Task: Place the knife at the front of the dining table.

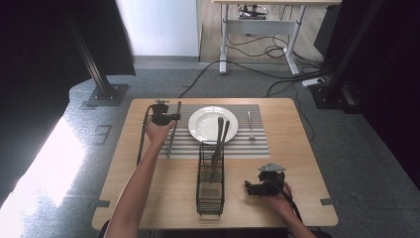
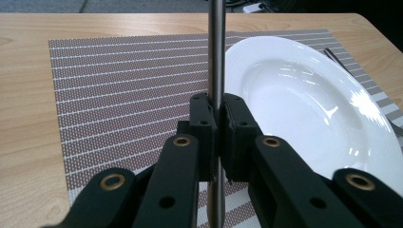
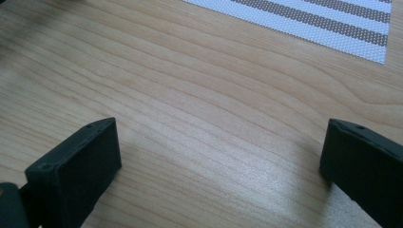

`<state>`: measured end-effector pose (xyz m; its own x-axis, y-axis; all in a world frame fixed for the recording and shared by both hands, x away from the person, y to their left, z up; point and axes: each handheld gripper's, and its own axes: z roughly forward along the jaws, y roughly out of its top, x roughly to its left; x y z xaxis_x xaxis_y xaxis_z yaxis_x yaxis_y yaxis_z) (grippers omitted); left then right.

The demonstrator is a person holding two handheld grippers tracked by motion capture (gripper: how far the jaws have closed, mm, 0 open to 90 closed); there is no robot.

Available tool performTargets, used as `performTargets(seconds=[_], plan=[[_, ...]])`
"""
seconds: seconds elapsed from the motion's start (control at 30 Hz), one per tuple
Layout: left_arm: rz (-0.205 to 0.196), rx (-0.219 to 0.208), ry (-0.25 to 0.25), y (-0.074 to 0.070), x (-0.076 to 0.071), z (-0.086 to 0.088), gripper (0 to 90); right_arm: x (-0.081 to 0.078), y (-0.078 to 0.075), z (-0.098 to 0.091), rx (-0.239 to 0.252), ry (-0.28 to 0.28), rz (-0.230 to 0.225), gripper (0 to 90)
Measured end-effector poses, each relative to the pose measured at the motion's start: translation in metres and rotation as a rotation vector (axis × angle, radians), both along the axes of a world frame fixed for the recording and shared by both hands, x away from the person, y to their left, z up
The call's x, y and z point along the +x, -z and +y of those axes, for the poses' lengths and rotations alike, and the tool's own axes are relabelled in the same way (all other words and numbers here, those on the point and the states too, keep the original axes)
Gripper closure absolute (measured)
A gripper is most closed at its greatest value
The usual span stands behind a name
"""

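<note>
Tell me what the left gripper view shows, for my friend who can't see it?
Two black fingers of the left gripper pinch a thin grey metal utensil handle that stands straight up the middle. Behind it lies a brown-and-white striped placemat on a wooden table, with a shiny white plate at the right.

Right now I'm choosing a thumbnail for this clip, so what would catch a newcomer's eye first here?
First, the round white ceramic plate in the middle of the striped woven placemat. Next, the left tongs, shut on a slim metal cutlery handle just left of the plate. Then the black wire cutlery basket on the wooden table, with two utensils standing in it.
</note>
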<state>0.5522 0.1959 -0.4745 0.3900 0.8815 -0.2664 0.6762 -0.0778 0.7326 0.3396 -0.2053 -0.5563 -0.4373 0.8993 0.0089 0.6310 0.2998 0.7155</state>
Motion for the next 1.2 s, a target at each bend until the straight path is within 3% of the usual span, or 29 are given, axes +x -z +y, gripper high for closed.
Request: performTargets(seconds=[0.33, 0.6, 1.2], plan=[[0.027, 0.016, -0.014, 0.008, 0.015, -0.005, 83.9, 0.000, 0.000, 0.000, 0.000, 0.000, 0.000, 0.0], [0.082, 0.049, -0.026, 0.023, 0.029, -0.013, 83.8, 0.000, 0.000, 0.000, 0.000, -0.001, 0.000, 0.0], [0.125, 0.105, -0.074, 0.038, 0.036, -0.015, 83.5, 0.000, 0.000, 0.000, -0.001, -0.005, -0.002, 0.2]])
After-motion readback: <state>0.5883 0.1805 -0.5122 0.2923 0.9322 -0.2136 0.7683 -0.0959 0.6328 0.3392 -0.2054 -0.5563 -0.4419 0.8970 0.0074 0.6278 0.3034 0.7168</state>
